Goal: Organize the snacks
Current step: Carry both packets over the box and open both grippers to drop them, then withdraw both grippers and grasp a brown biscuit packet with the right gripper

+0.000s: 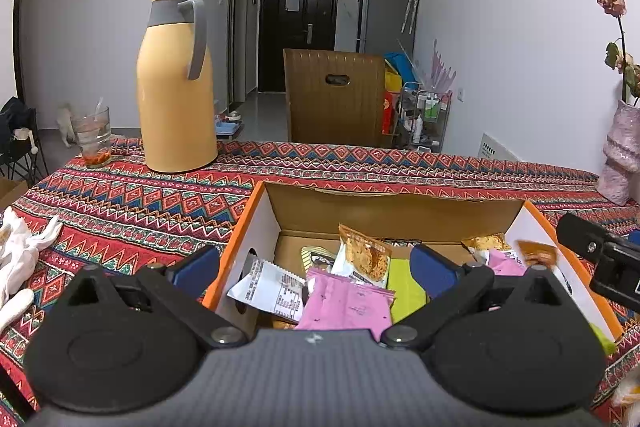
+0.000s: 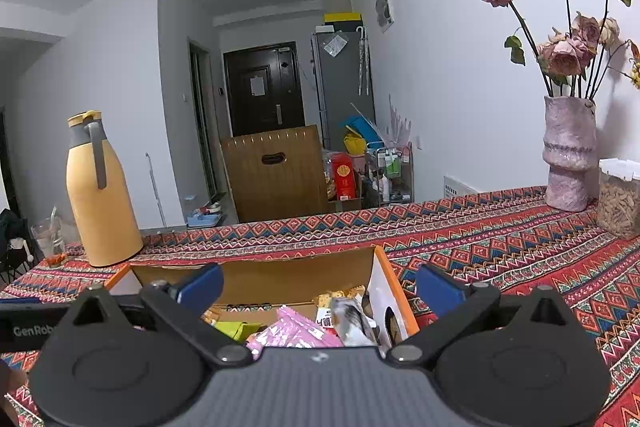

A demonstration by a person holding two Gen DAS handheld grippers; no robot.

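Observation:
An open cardboard box (image 1: 394, 211) with orange rims sits on the patterned tablecloth. It holds several snack packets: a pink one (image 1: 348, 305), a white one (image 1: 268, 289), an orange-printed one (image 1: 366, 255) and a green one (image 1: 406, 287). My left gripper (image 1: 314, 269) is open and empty over the box's near left part. My right gripper (image 2: 318, 287) is open and empty above the box's right side (image 2: 386, 279); the pink packet (image 2: 292, 333) shows below it. The right gripper's body shows at the right edge of the left wrist view (image 1: 600, 255).
A yellow thermos (image 1: 174, 83) and a glass (image 1: 94, 137) stand at the table's far left. A pink vase of dried roses (image 2: 568, 155) and a clear jar (image 2: 618, 199) stand at the far right. White cloth (image 1: 18, 259) lies at the left. A brown chair (image 1: 334, 95) stands behind the table.

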